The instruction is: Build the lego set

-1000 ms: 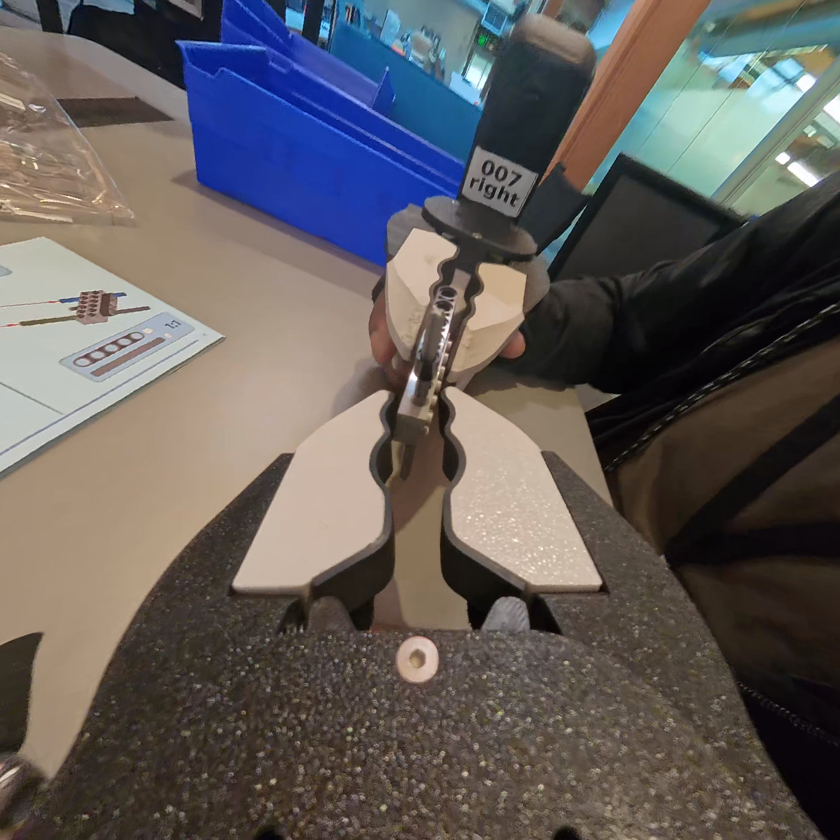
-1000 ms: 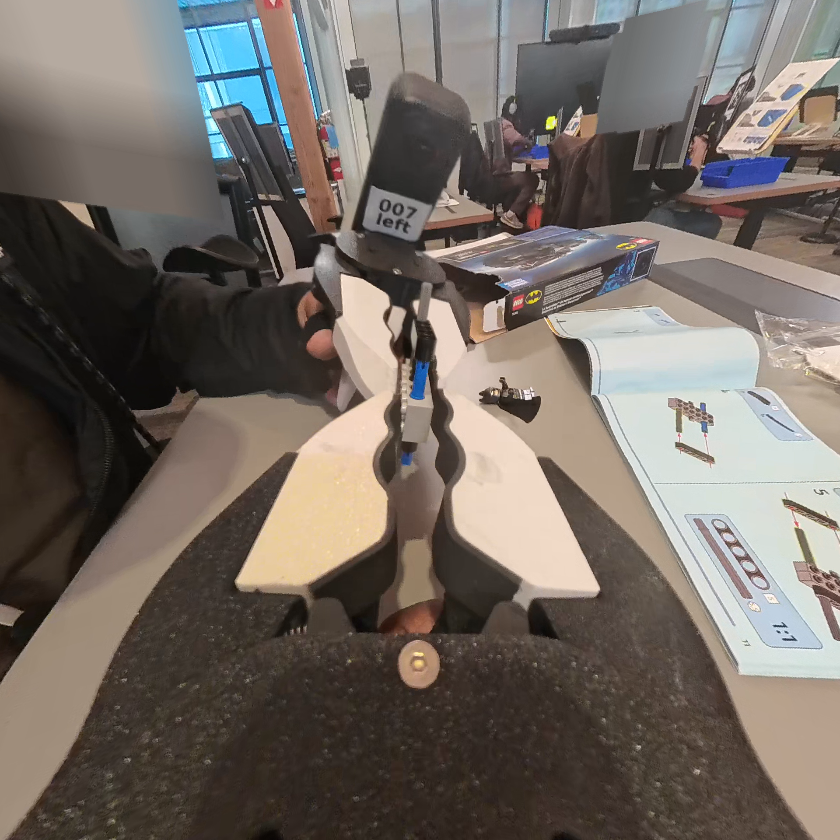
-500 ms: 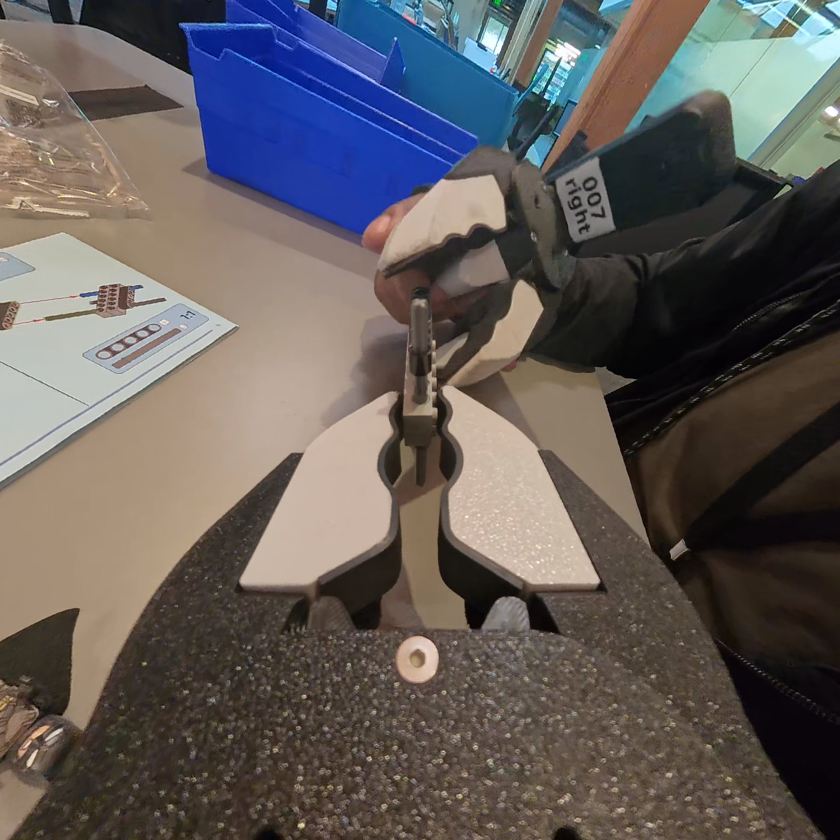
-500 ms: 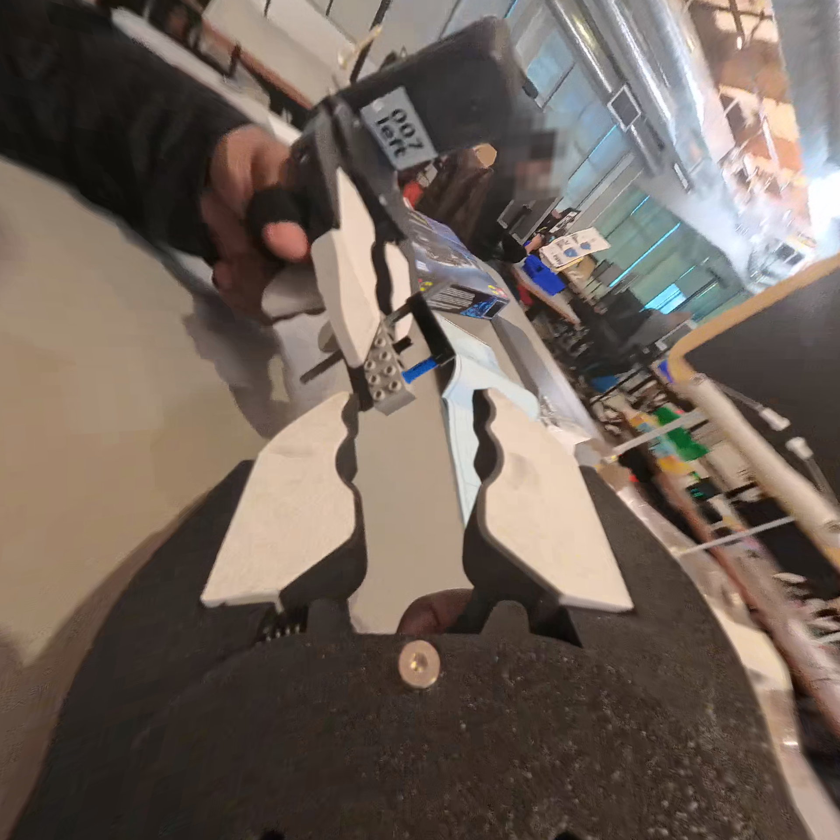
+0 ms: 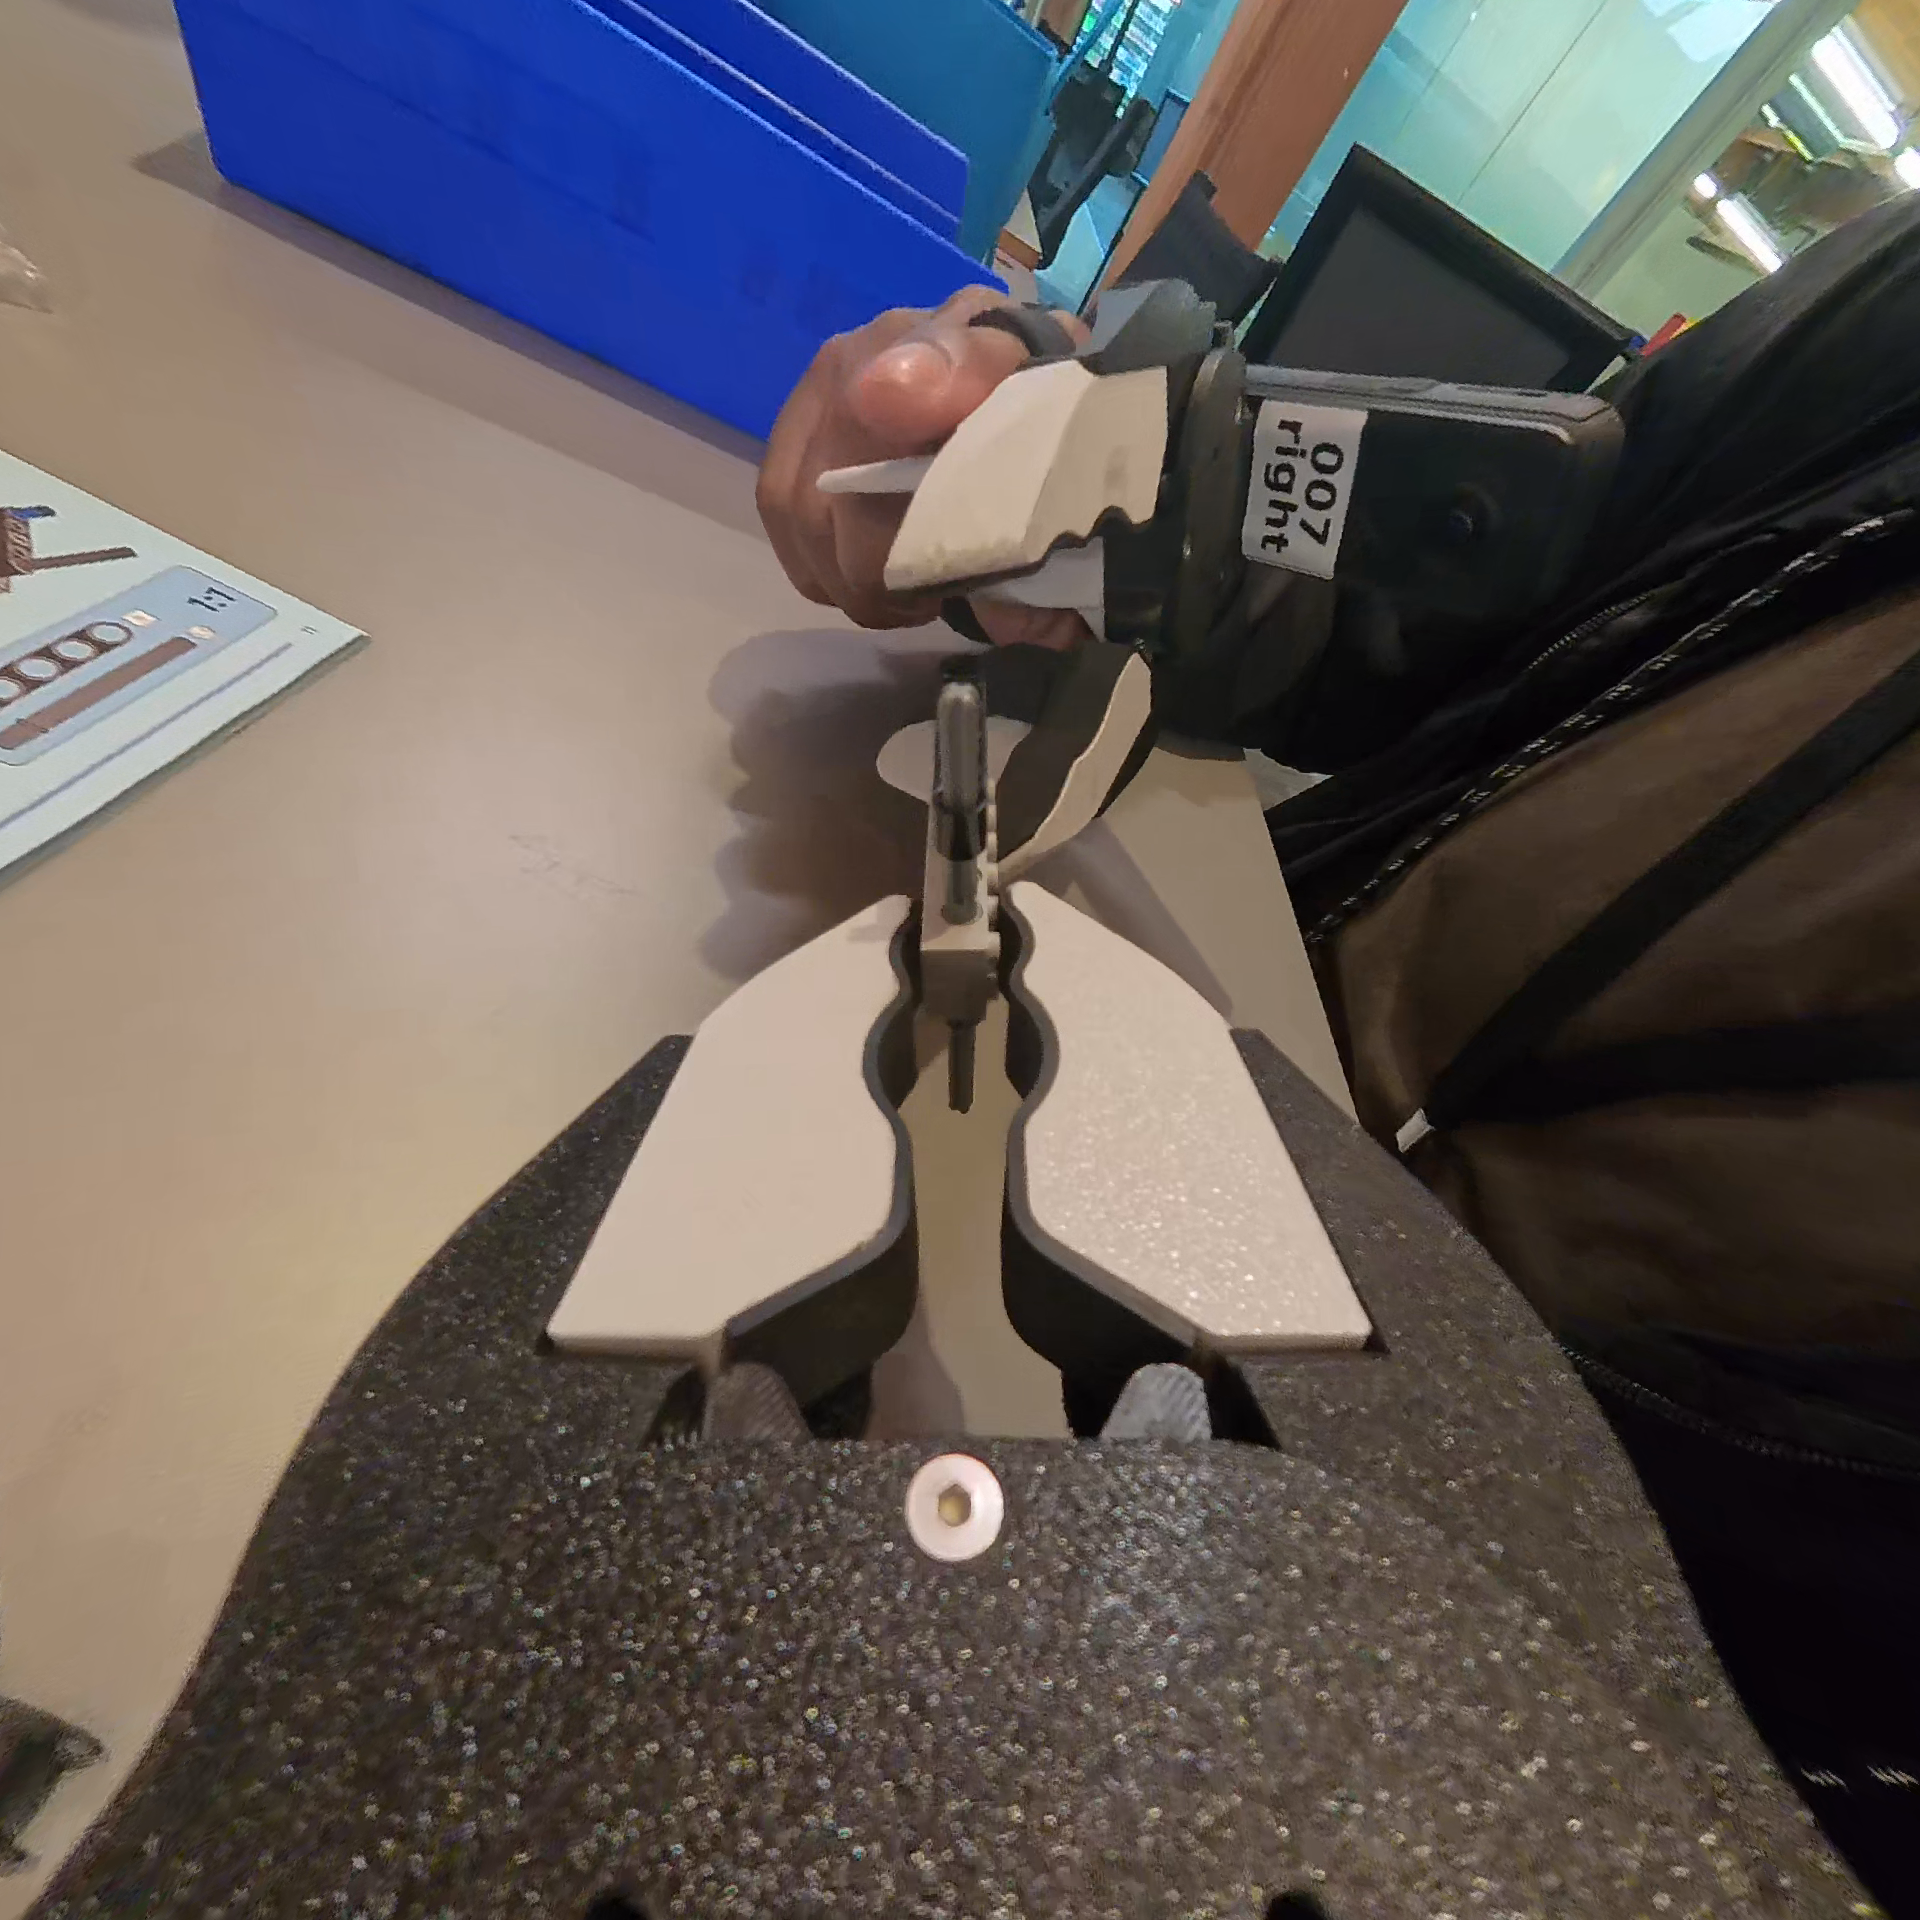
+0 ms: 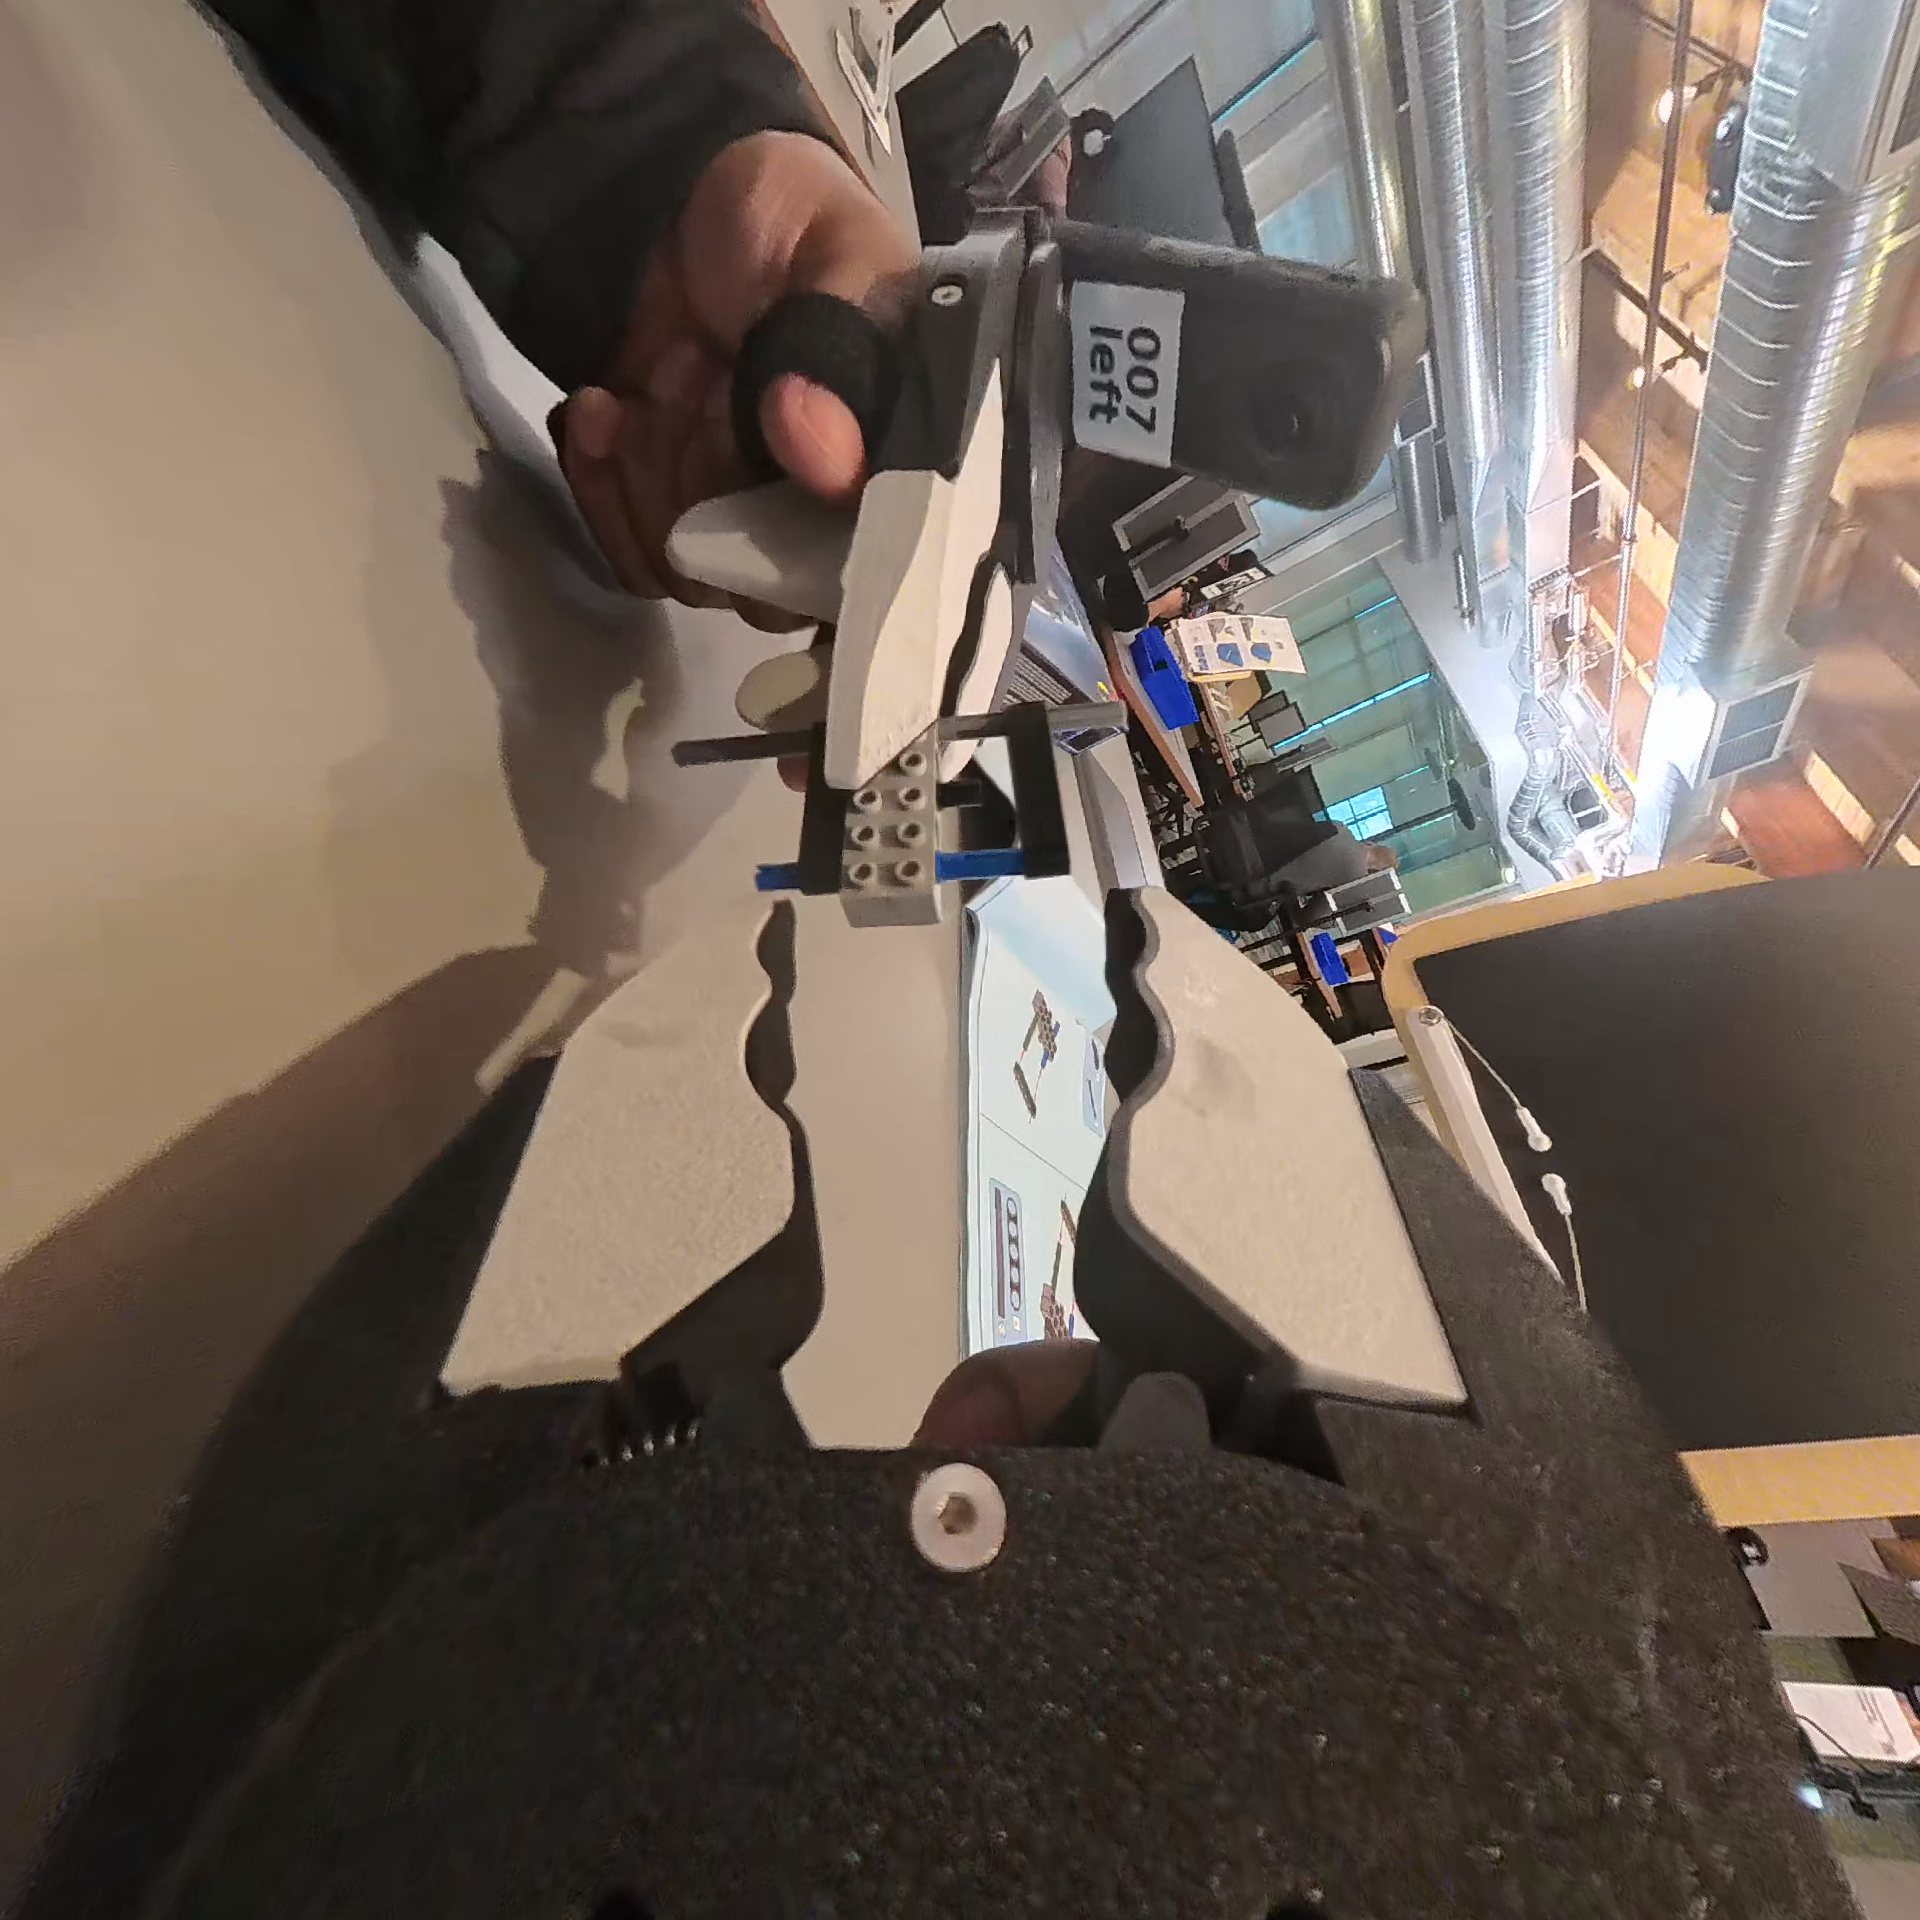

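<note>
- Left gripper [image 5: 958, 940] was clamped on a small grey brick assembly [image 5: 954, 966]. Both pads pressed its flat sides at the very tips, in the nearest notch of the fingers.
- In the left wrist view the assembly sat edge-on. A dark rod [image 5: 957, 769] stuck out the far side, away from the camera, and a short dark pin poked back toward the gripper body.
- The right wrist view showed the same assembly [image 6: 888, 842] from the side: a grey studded brick with a black plate on its left, a black axle and a blue axle [image 6: 977, 860] running left-right through it, and a black bar joining their right-hand ends.
- Right gripper [image 6: 945, 914] was wide open and held nothing. Its fingertips sat just short of the assembly, one to each side, and neither touched it.
- Key relation: the assembly lay straight ahead of the right gripper's open jaws, just beyond the tips. Its axles ran across the gap, roughly in line with the direction the jaws close. The stud face looked back at the right wrist camera.
- The right gripper was rolled about a quarter turn against the left one, so the table [image 5: 436, 935] stood nearly upright in its view.
- Left gripper was the only one in contact; the right was near but clear.
- Further out on the table: an open instruction booklet [image 5: 156, 665] to the left and blue bins [image 5: 582, 177] at the far left. A dark screen [image 5: 1403, 301] stood far right, behind the person's sleeve [image 5: 1558, 582].
</note>
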